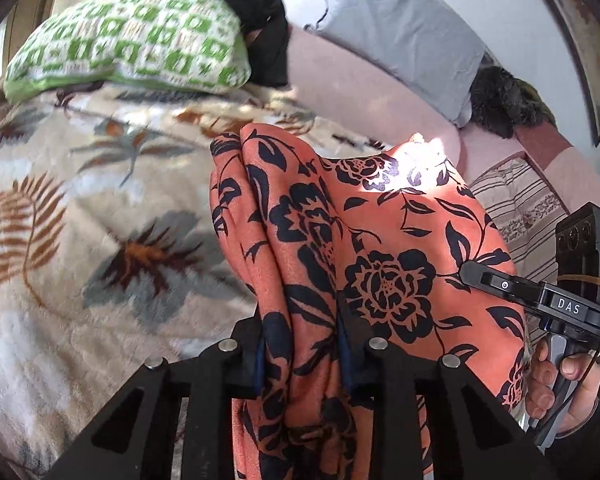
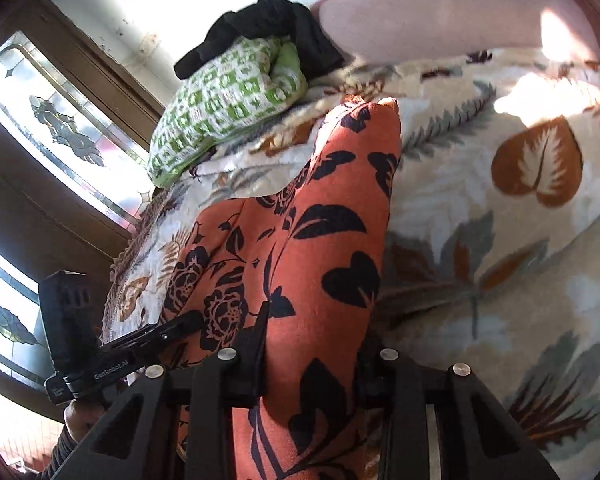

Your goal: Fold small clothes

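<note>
Spreading under everything, a cream plush blanket with leaf prints (image 1: 100,240); above it hangs an orange cloth garment with black flowers (image 1: 380,240), pinched by the left gripper (image 1: 300,344) and right gripper (image 2: 312,344), its lower edge cut off at 6 o'clock.

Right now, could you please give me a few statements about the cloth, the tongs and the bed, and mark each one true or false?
1. Both tongs grip the orange floral cloth. True: the left tongs and the right tongs are each shut on it.
2. The cloth lies flat on the blanket. False: it hangs bunched from the tongs, above the blanket.
3. A black garment lies on the green patterned pillow. True.
4. The grey pillow rests on top of the green one. False: they lie apart.
</note>
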The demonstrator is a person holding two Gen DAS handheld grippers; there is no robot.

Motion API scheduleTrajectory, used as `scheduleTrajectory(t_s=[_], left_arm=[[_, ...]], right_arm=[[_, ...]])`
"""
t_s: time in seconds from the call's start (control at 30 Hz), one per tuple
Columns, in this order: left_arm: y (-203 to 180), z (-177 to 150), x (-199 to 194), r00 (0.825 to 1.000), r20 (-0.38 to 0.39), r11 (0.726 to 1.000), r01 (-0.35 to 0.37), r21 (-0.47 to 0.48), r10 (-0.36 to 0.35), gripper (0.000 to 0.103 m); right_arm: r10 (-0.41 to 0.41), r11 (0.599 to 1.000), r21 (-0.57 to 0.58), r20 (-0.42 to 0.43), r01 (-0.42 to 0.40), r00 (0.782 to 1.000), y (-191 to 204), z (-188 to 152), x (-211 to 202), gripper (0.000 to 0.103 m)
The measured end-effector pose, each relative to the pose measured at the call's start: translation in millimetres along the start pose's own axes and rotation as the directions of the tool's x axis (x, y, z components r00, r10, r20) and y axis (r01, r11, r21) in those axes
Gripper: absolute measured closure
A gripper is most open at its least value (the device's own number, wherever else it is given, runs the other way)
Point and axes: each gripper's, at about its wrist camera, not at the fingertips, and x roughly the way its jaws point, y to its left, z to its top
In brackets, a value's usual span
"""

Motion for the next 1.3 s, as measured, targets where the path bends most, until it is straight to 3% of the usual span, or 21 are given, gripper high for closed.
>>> scheduleTrajectory(t_s=[0.17, 0.23, 0.27, 0.3, 0.33, 0.37, 0.4, 0.43, 0.47, 0.57, 0.63, 0.7, 0.73, 0.8, 0.83, 0.87, 0.9, 1.0, 1.1, 1.3], left_arm=[[-47.3, 27.1, 35.0, 1.0, -0.011, 0.998, 0.02, 0.063, -0.019, 0.07], [-53.7, 19.7, 69.3, 0.997, -0.071, 0.996, -0.021, 0.087, 0.027, 0.057], [-54.2, 12.3, 91.3, 0.989, -0.123, 0.992, -0.063, 0.11, 0.076, 0.048], [-51.7, 1.1, 111.4, 0.972, -0.189, 0.984, -0.113, 0.135, 0.137, 0.037], [-47.3, -11.3, 127.1, 0.95, -0.248, 0.976, -0.153, 0.157, 0.189, 0.033], [-41.5, -20.4, 129.3, 0.954, -0.253, 0.981, -0.129, 0.146, 0.163, 0.033], [-35.5, -25.1, 119.7, 0.967, -0.208, 0.985, -0.128, 0.119, 0.15, 0.03], [-31.9, -27.5, 109.5, 0.972, -0.183, 0.986, -0.134, 0.102, 0.151, 0.025], [-29.8, -28.1, 100.6, 0.973, -0.178, 0.987, -0.135, 0.092, 0.15, 0.025], [-33.5, -31.4, 71.2, 0.977, -0.125, 0.981, -0.161, 0.111, 0.175, 0.025], [-42.1, -32.6, 57.2, 0.977, -0.082, 0.971, -0.185, 0.149, 0.198, 0.025], [-47.7, -34.7, 51.3, 0.974, -0.069, 0.964, -0.201, 0.172, 0.216, 0.025], [-50.6, -33.7, 51.7, 0.97, -0.077, 0.96, -0.212, 0.184, 0.229, 0.025], [-52.9, -38.5, 50.7, 0.96, -0.101, 0.95, -0.236, 0.202, 0.26, 0.025], [-53.6, -40.7, 47.3, 0.958, -0.103, 0.949, -0.243, 0.203, 0.267, 0.025], [-55.6, -42.6, 40.6, 0.958, -0.098, 0.948, -0.245, 0.204, 0.269, 0.025], [-57.1, -45.9, 30.5, 0.961, -0.084, 0.947, -0.243, 0.209, 0.265, 0.025], [-61.3, -54.0, 6.2, 0.955, -0.036, 0.934, -0.281, 0.219, 0.296, 0.024], [-65.8, -62.8, -13.3, 0.956, -0.017, 0.936, -0.285, 0.208, 0.294, 0.024], [-76.6, -96.7, -40.4, 0.947, 0.015, 0.928, -0.319, 0.192, 0.322, 0.017]], right_arm=[[-0.021, 0.999, 0.052, 0.095, 0.017, 0.995, -40.8, 33.9, -47.8, 0.069], [-0.014, 0.993, 0.119, 0.069, 0.006, 0.998, -73.4, 35.2, -45.3, 0.064], [-0.036, 0.985, 0.169, 0.047, 0.028, 0.998, -93.6, 31.5, -39.6, 0.054], [-0.084, 0.972, 0.222, 0.016, 0.078, 0.996, -114.4, 24.2, -31.0, 0.044], [-0.159, 0.951, 0.265, -0.023, 0.16, 0.987, -135.4, 14.4, -23.9, 0.03], [-0.229, 0.926, 0.293, -0.062, 0.237, 0.971, -151.1, 3.7, -20.7, 0.03], [-0.267, 0.905, 0.32, -0.087, 0.281, 0.96, -162.1, -7.4, -19.3, 0.03], [-0.263, 0.896, 0.348, -0.083, 0.275, 0.961, -168.6, -16.6, -22.6, 0.03], [-0.243, 0.901, 0.355, -0.058, 0.248, 0.968, -168.6, -21.9, -29.0, 0.03], [-0.28, 0.925, 0.28, 0.048, 0.256, 0.959, -140.1, -23.0, -54.5, 0.03], [-0.217, 0.952, 0.248, 0.135, 0.179, 0.967, -116.1, -21.2, -73.2, 0.029], [-0.147, 0.975, 0.195, 0.184, 0.111, 0.972, -85.6, -26.2, -79.6, 0.019], [-0.118, 0.982, 0.169, 0.182, 0.087, 0.976, -73.7, -28.2, -68.7, 0.012], [-0.074, 0.985, 0.163, 0.097, 0.058, 0.993, -76.8, -37.0, -36.1, 0.012], [-0.079, 0.975, 0.209, 0.009, 0.075, 0.997, -89.6, -46.4, -16.0, 0.012], [-0.093, 0.963, 0.25, -0.023, 0.096, 0.995, -98.5, -53.8, -5.7, 0.012], [-0.104, 0.962, 0.258, 0.023, 0.095, 0.994, -93.8, -55.0, -13.7, 0.012], [-0.131, 0.956, 0.271, 0.048, 0.114, 0.99, -66.0, -50.6, -43.0, 0.012], [-0.182, 0.97, 0.186, 0.127, 0.157, 0.975, -33.5, -60.8, -74.6, 0.012], [-0.292, 0.94, 0.23, 0.167, 0.251, 0.942, -13.9, -153.5, -110.2, 0.012]])
